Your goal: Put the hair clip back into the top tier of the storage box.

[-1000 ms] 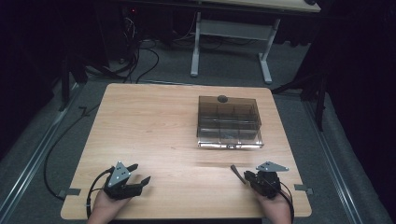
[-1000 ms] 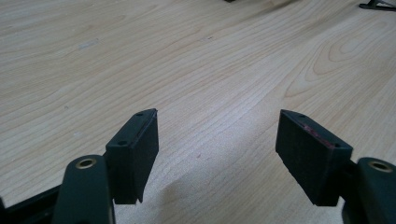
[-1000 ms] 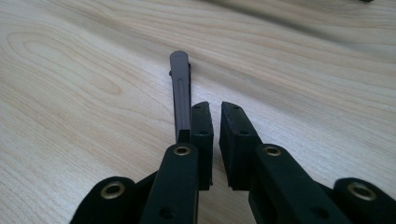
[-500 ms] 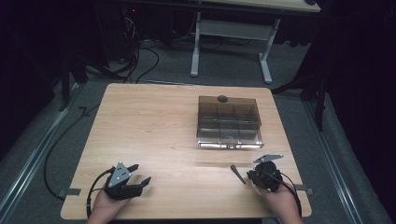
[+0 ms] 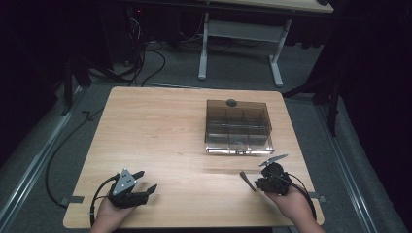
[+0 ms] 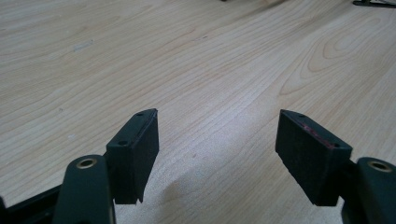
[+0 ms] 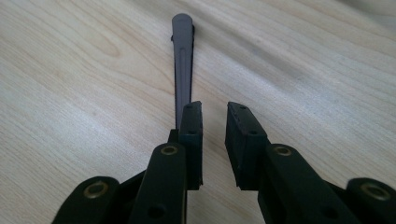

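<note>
Right gripper (image 7: pixel 214 116): jaws a little apart, just been opening, nothing between them. Just ahead, off the left jaw, a slim dark stick (image 7: pixel 182 60) flat on the table (image 5: pixel 160 131), near its front right edge; probably stiff plastic, though hard to tell. Likely light, thin and low, so awkward to pinch: best taken across the middle. Tapered, ribbed, rounded at the far end. Farther off, left gripper (image 5: pixel 144 180) wide open, empty. Beyond, a clear box (image 5: pixel 237 127).

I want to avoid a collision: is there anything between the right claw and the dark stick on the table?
Nothing visible. The dark stick lies just beyond the right claw, partly behind one jaw; the jaws have just been opening, with only bare table between them.
</note>
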`<state>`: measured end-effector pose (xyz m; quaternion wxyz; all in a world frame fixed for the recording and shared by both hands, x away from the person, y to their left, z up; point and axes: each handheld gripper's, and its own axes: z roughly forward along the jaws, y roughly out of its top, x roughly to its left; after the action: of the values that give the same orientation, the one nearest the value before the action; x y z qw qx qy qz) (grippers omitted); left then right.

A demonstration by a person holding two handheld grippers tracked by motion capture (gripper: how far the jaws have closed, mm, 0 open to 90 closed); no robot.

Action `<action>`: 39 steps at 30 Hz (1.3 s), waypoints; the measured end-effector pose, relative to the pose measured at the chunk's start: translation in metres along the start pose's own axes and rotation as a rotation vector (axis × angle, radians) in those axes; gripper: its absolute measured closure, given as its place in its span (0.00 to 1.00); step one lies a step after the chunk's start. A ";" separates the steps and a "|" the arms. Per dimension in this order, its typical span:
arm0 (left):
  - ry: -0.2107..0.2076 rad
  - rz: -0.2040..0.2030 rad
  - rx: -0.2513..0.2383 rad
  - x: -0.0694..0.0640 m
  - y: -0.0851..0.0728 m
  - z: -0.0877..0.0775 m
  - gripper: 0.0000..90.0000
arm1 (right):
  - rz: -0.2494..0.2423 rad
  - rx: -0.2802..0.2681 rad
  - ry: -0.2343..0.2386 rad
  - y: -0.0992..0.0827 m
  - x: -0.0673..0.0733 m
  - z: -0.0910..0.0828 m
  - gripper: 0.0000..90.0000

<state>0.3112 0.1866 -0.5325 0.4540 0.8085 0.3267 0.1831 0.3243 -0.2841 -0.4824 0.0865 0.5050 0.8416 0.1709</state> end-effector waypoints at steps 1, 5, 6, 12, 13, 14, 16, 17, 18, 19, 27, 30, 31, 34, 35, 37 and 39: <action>0.000 0.000 0.000 0.000 0.000 0.000 0.34 | -0.007 0.011 -0.004 0.001 0.001 0.001 0.85; -0.001 0.001 0.000 0.000 0.000 0.000 0.34 | -0.039 0.055 -0.003 0.006 0.005 0.002 0.84; -0.001 0.001 0.000 0.000 0.000 0.000 0.34 | -0.039 0.055 -0.003 0.006 0.005 0.002 0.84; -0.002 0.002 0.002 0.000 0.000 0.000 0.34 | -0.072 0.128 0.001 0.013 0.008 0.003 0.81; -0.003 0.002 0.003 0.000 0.000 0.000 0.34 | -0.076 0.138 0.003 0.015 0.008 0.002 0.81; -0.003 0.003 0.003 0.000 0.000 0.000 0.34 | -0.077 0.144 0.006 0.015 0.007 0.002 0.81; -0.003 0.004 0.003 0.000 0.000 0.000 0.34 | -0.078 0.159 0.004 0.017 0.008 0.002 0.80; -0.002 0.004 0.002 0.000 0.000 0.000 0.34 | -0.081 0.180 0.011 0.019 0.007 0.003 0.80; -0.002 0.005 0.002 0.000 0.000 0.000 0.34 | -0.083 0.184 0.014 0.020 0.008 0.003 0.79; -0.003 0.004 0.002 0.000 0.000 0.000 0.34 | -0.087 0.196 0.017 0.022 0.008 0.004 0.78; -0.005 0.006 0.001 0.000 0.000 0.000 0.34 | -0.115 0.248 0.023 0.039 0.012 0.011 0.72; -0.006 0.006 0.002 0.000 0.000 0.000 0.34 | -0.112 0.254 0.031 0.044 0.013 0.014 0.72; -0.006 0.006 0.002 0.000 0.000 0.000 0.34 | -0.120 0.255 0.027 0.046 0.014 0.016 0.72; -0.009 0.007 0.003 0.000 0.000 0.000 0.34 | -0.132 0.267 0.026 0.050 0.015 0.021 0.72; -0.010 0.007 0.002 0.000 0.000 0.000 0.34 | -0.128 0.270 0.025 0.053 0.016 0.024 0.72; -0.010 0.006 0.002 0.000 0.000 0.000 0.34 | -0.124 0.276 0.023 0.054 0.016 0.025 0.73; -0.010 0.007 0.001 0.000 0.000 0.000 0.34 | -0.124 0.273 0.020 0.057 0.016 0.027 0.74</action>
<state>0.3111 0.1862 -0.5326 0.4547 0.8107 0.3219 0.1804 0.3722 -0.2405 -0.4858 0.0187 0.4573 0.8874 0.0541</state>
